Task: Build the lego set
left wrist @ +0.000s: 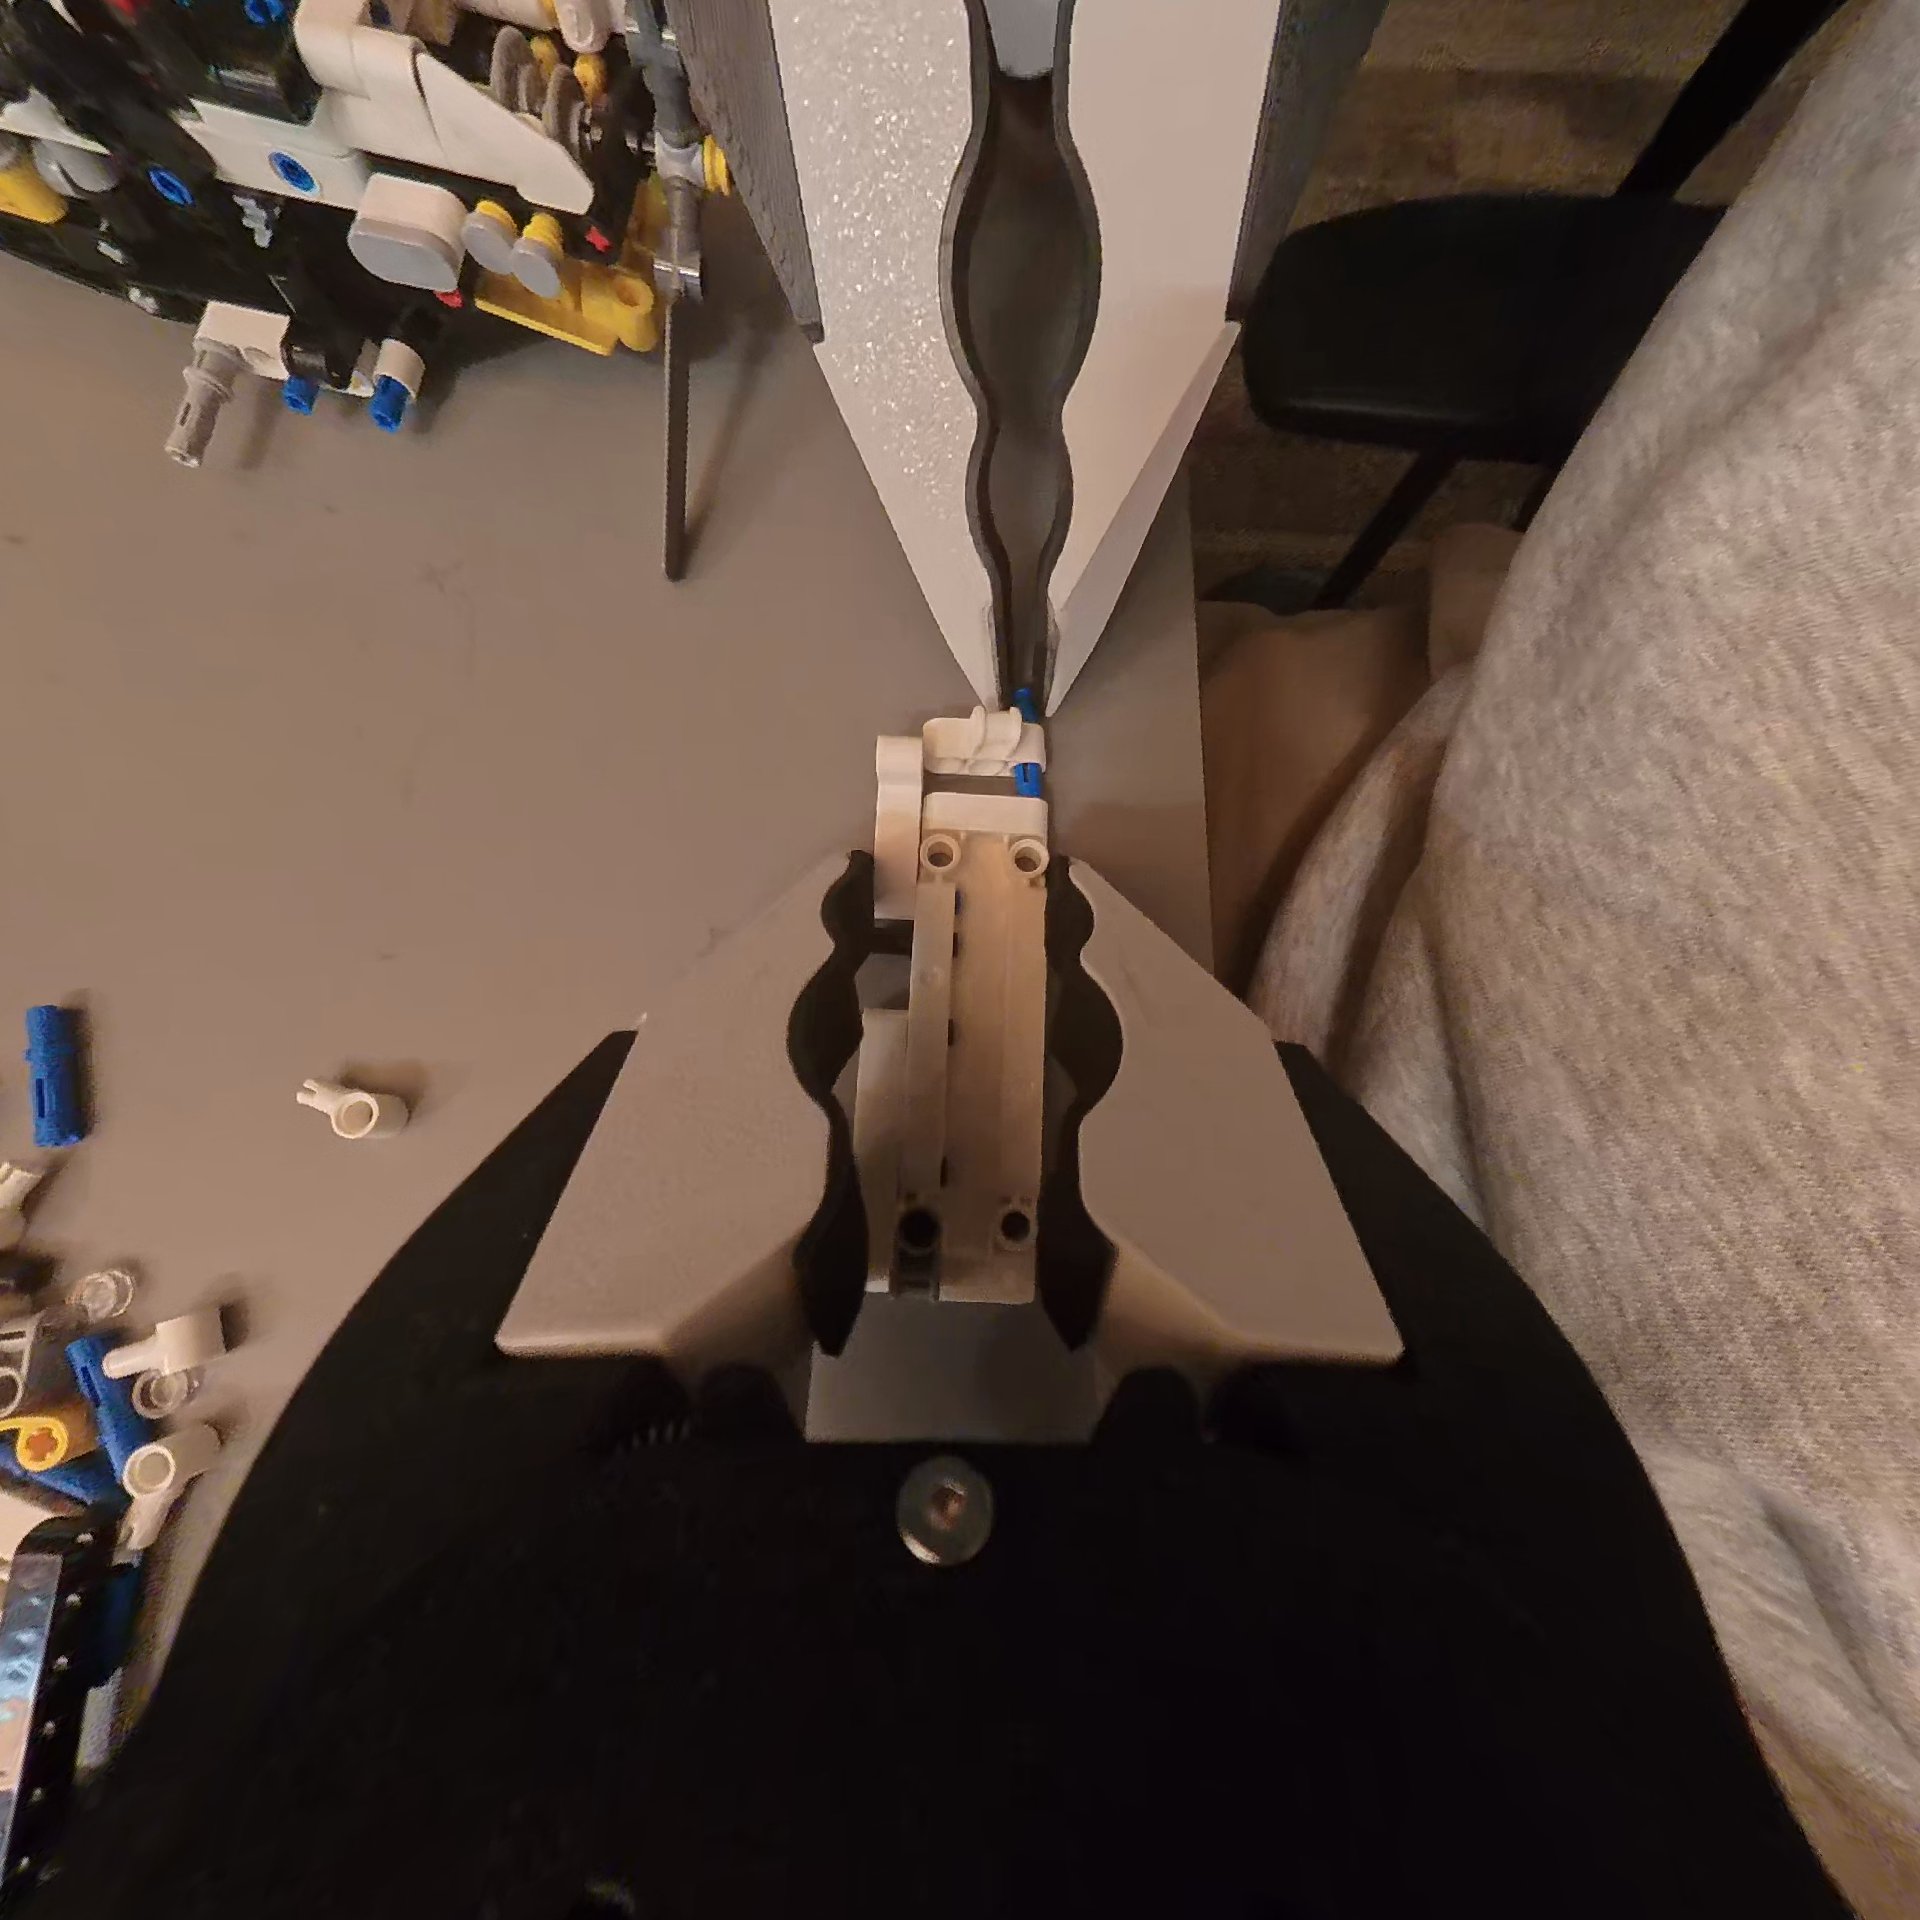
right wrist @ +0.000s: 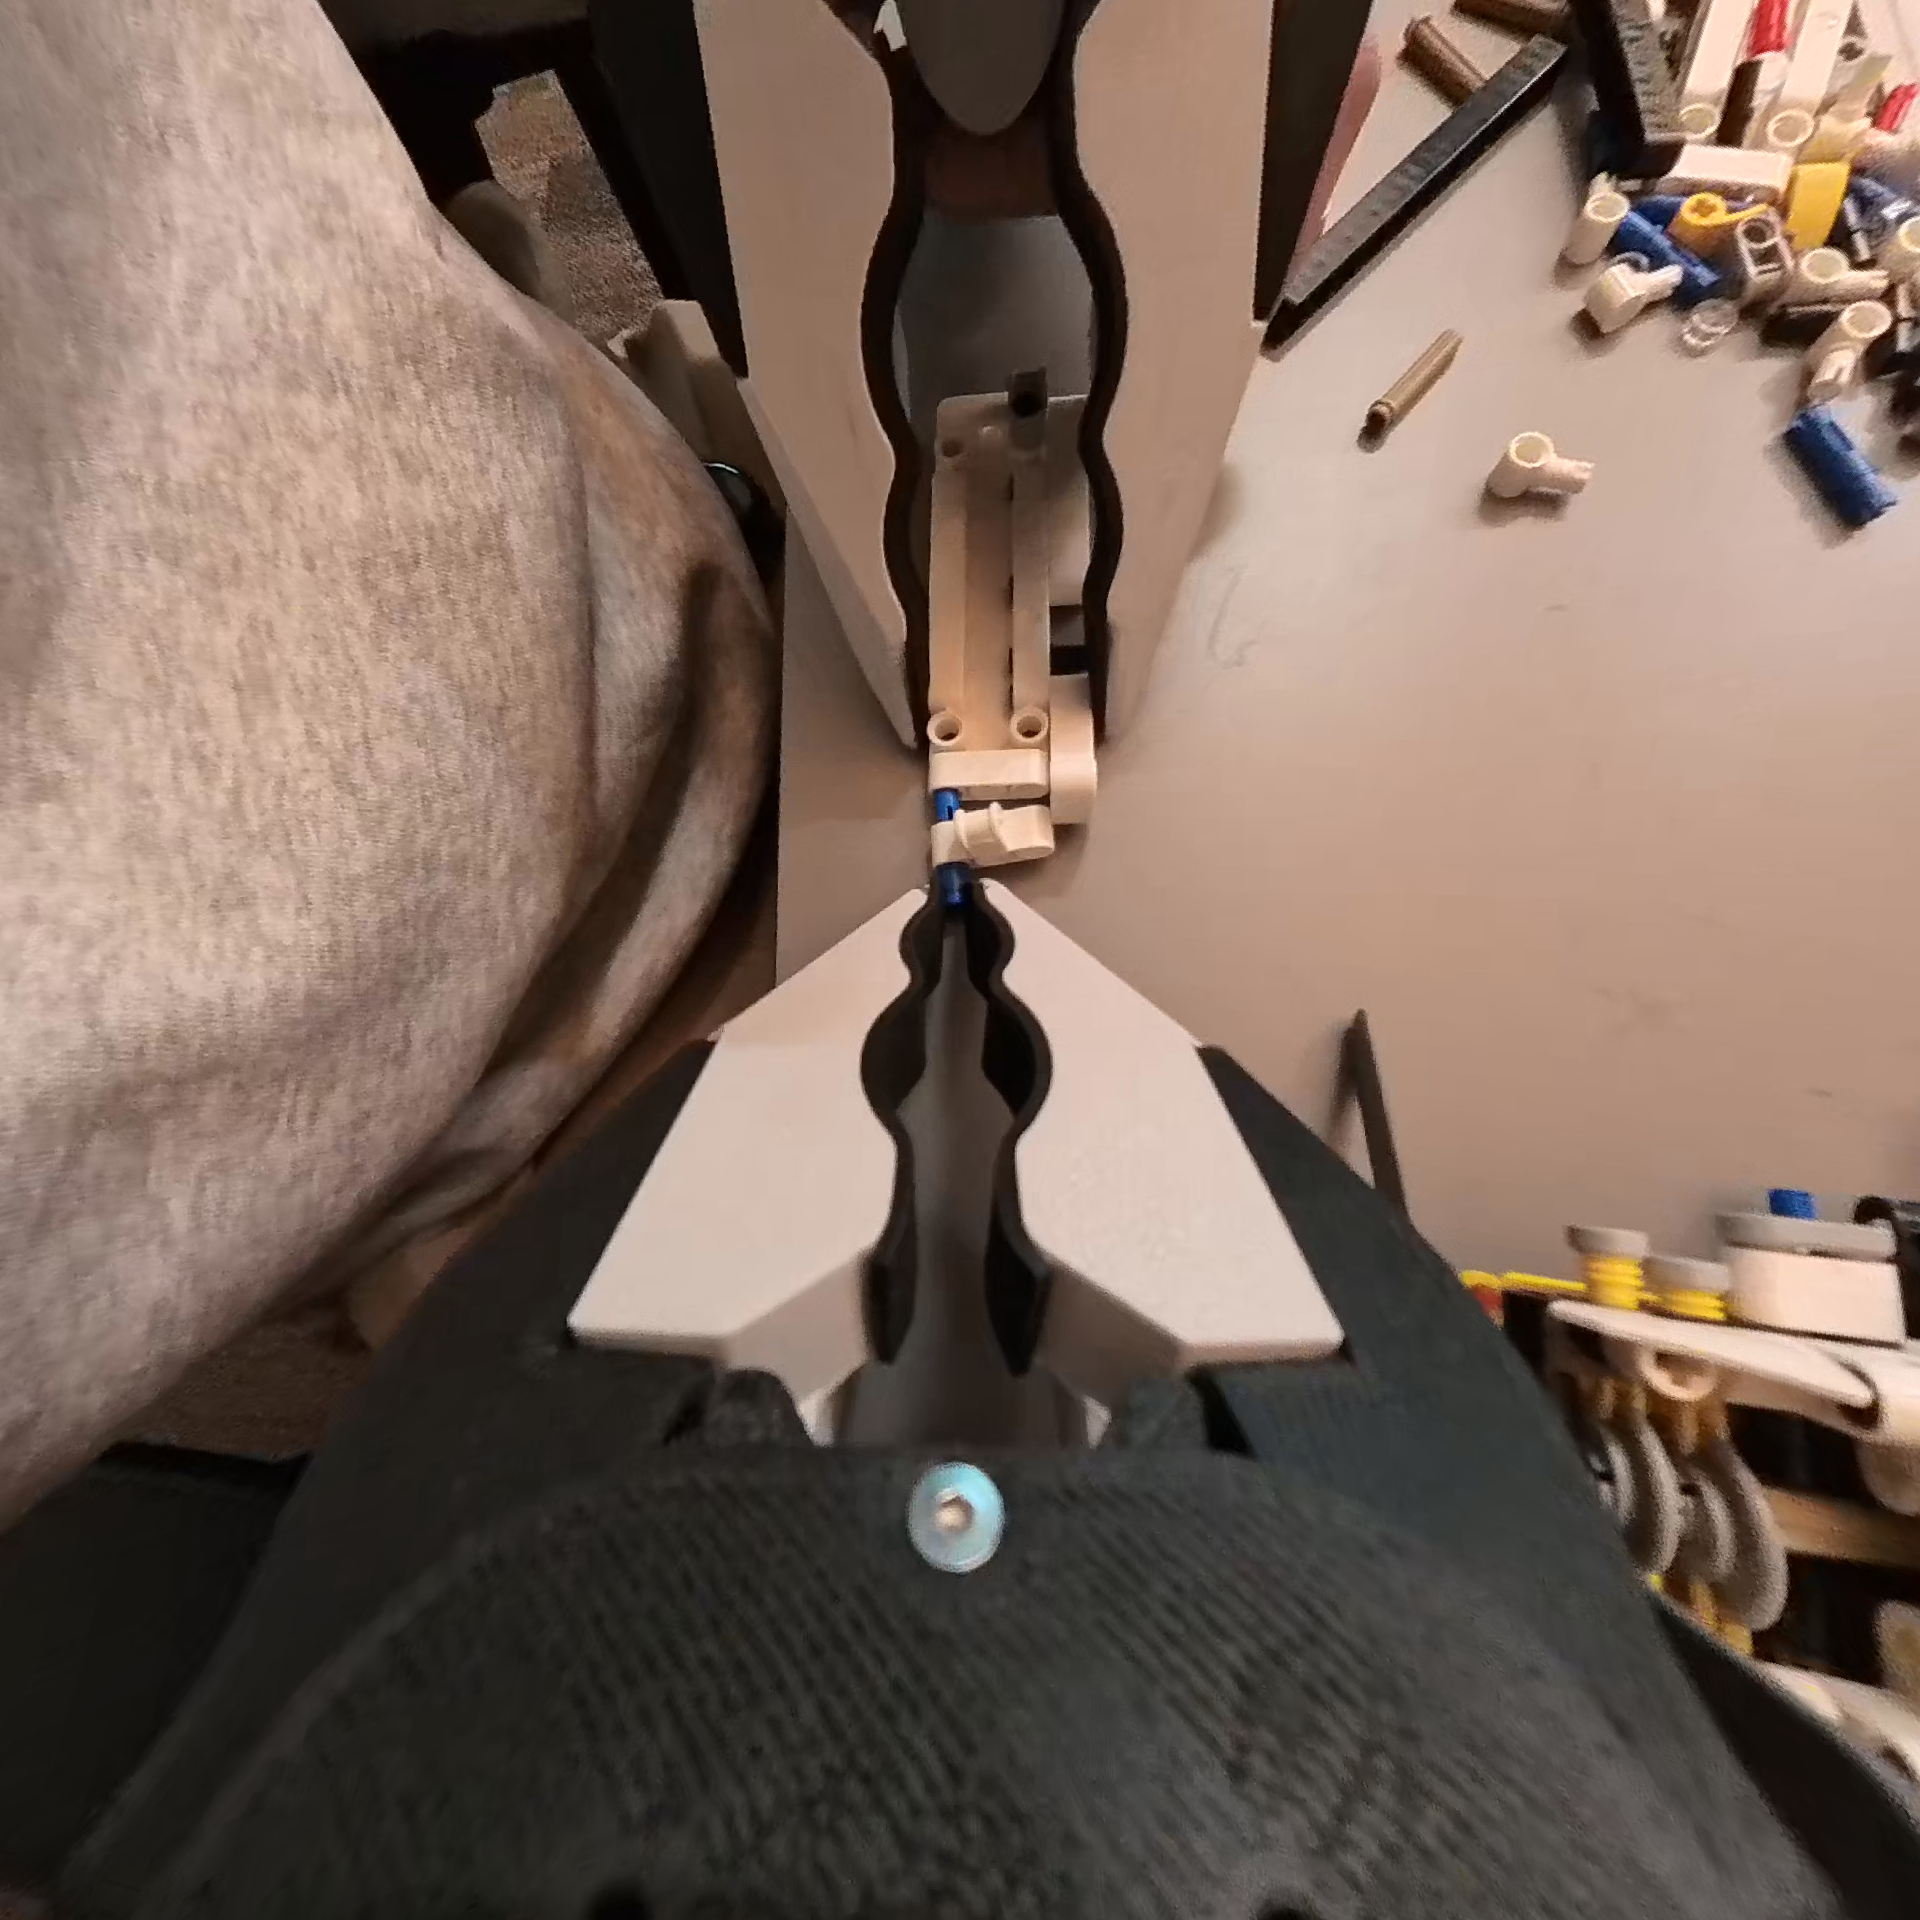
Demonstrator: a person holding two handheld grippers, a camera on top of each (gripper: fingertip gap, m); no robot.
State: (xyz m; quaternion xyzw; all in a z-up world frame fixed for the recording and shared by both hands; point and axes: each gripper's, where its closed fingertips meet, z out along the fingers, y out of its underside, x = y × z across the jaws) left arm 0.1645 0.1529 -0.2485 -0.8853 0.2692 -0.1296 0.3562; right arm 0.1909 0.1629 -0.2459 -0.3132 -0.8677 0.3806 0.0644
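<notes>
My left gripper (left wrist: 961, 868) is shut on a white lego sub-assembly (left wrist: 971, 1049) of long beams, held over the table's right edge. A small white connector (left wrist: 985, 740) sits at its far end with a blue pin (left wrist: 1027, 774) through it. My right gripper (right wrist: 954, 902) faces it tip to tip and is shut on the end of that blue pin (right wrist: 950, 891). The white sub-assembly (right wrist: 987, 603) and the left gripper (right wrist: 997, 717) show in the right wrist view. The right gripper (left wrist: 1023, 691) shows at the top of the left wrist view.
A large black, white and yellow lego model (left wrist: 312, 177) stands at the table's far left. Loose white and blue pieces (left wrist: 125, 1382) lie near the front left, among them a blue pin (left wrist: 54, 1075) and a white connector (left wrist: 358, 1110). A person's grey clothing (left wrist: 1610, 935) fills the right side.
</notes>
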